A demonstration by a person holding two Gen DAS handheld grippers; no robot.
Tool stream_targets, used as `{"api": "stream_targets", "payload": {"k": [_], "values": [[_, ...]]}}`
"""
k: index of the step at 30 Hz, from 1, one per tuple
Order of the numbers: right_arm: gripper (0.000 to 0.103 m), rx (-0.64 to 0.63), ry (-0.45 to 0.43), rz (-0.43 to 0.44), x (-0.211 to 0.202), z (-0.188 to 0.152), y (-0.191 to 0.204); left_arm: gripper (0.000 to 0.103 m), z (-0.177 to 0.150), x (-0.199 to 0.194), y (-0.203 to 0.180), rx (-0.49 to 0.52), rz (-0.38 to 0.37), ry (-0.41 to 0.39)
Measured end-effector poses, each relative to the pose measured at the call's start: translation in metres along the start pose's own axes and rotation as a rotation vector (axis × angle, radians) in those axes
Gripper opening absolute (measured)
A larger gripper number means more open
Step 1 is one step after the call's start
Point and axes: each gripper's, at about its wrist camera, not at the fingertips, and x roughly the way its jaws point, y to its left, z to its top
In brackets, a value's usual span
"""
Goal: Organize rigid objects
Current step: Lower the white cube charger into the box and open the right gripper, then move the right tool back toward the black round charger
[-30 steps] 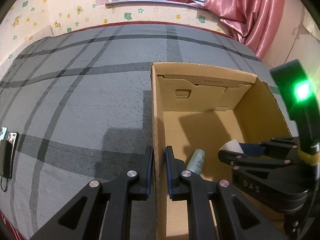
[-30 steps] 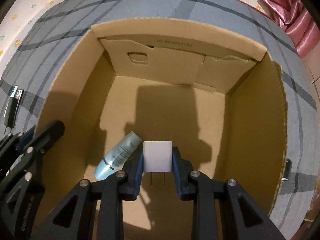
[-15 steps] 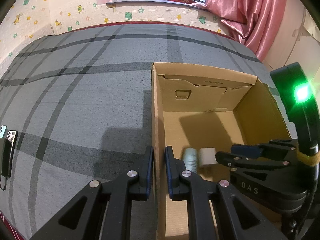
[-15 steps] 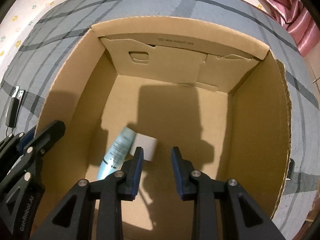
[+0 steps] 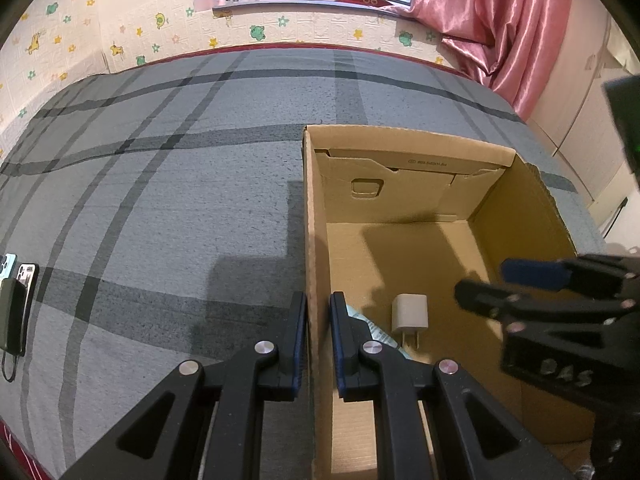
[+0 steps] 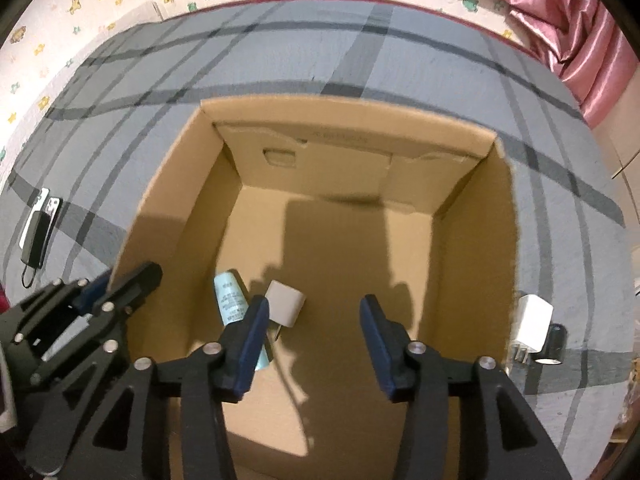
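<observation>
Right wrist view looks down into the cardboard box (image 6: 472, 264), which sits on a bed (image 6: 320, 56) with a grey plaid cover. On the box floor, toward its near left, a white plug adapter (image 6: 285, 305) lies on its side with its prongs pointing toward the camera, just beside a pale blue tube (image 6: 230, 300). The right tongs (image 6: 314, 334) hang above them with the jaws opening and nothing between them — the adapter is free on the cardboard. The left tongs (image 5: 318, 330) are clamped on the box's left wall, one finger outside and one inside.

Outside the box, by its right wall, a second white adapter (image 6: 532, 322) rests on the cover against a small dark object (image 6: 554, 340), and it looks like the next candidate. Judging by its shape, it should be light, stiff and smooth-sided, so the flat opposite faces of the body are the place to pinch — not the thin prongs, which could slip or twist. Phones and a dark power bank (image 6: 36, 226) lie at the far left of the bed.
</observation>
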Motion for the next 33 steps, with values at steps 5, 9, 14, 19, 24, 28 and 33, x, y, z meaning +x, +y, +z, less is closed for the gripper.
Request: {"api": "stream_targets", "payload": {"k": [5, 9, 14, 19, 24, 28, 33], "values": [[0.081, 0.018, -0.047, 0.009, -0.021, 0.002, -0.008, 0.012, 0.000, 0.000, 0.000, -0.001, 0.001, -0.001], [0.092, 0.020, -0.073, 0.010, -0.035, 0.002, -0.016, 0.012, 0.000, 0.000, -0.001, 0.001, 0.004, -0.001], [0.098, 0.064, -0.112, 0.020, -0.051, 0.000, -0.037, 0.012, 0.000, -0.001, 0.001, 0.003, 0.005, -0.003], [0.098, 0.105, -0.142, -0.002, -0.065, -0.002, -0.067, 0.012, -0.001, 0.000, 0.001, 0.002, 0.006, -0.003], [0.098, 0.161, -0.168, -0.043, -0.075, -0.007, -0.107, 0.012, -0.001, -0.001, 0.000, 0.005, 0.010, -0.005], [0.098, 0.192, -0.169, -0.080, -0.077, -0.012, -0.136, 0.012, 0.000, 0.000, -0.001, 0.008, 0.013, -0.002], [0.098, 0.238, -0.140, -0.125, -0.067, -0.023, -0.173, 0.012, 0.001, -0.001, -0.002, 0.011, 0.018, 0.000]]}}
